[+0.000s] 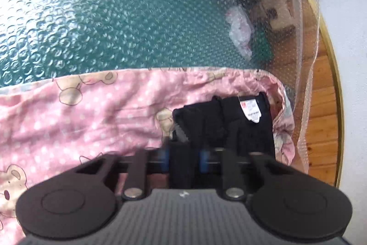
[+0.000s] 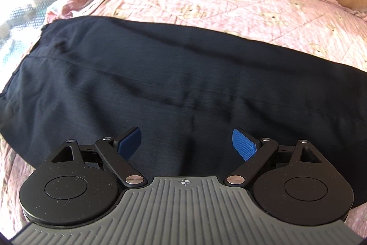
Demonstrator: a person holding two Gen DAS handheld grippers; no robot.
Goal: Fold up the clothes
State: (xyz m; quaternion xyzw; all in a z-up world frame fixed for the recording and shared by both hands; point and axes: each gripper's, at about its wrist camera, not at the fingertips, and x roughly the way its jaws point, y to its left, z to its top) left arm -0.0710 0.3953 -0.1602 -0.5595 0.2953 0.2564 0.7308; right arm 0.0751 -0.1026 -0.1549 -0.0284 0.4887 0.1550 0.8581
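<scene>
- While the left claw (image 1: 183, 153) was closed tight on a fold of the dark navy woven garment (image 1: 229, 121), that fabric bunched up at the corner of the pink bear-print quilt (image 1: 91, 111).
- A white label (image 1: 251, 110) showed on the bunched part.
- Clear bubble wrap (image 1: 114, 15) lay beyond the quilt's edge.
- Over the quilt, the right claw (image 2: 187, 145) stood wide apart, gripping nothing, with the garment spread flat beneath it.

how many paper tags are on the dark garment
1. A white paper tag with red print lies on the dark garment, near its far right edge in the left wrist view. None show in the right wrist view; others may be hidden underneath.
</scene>
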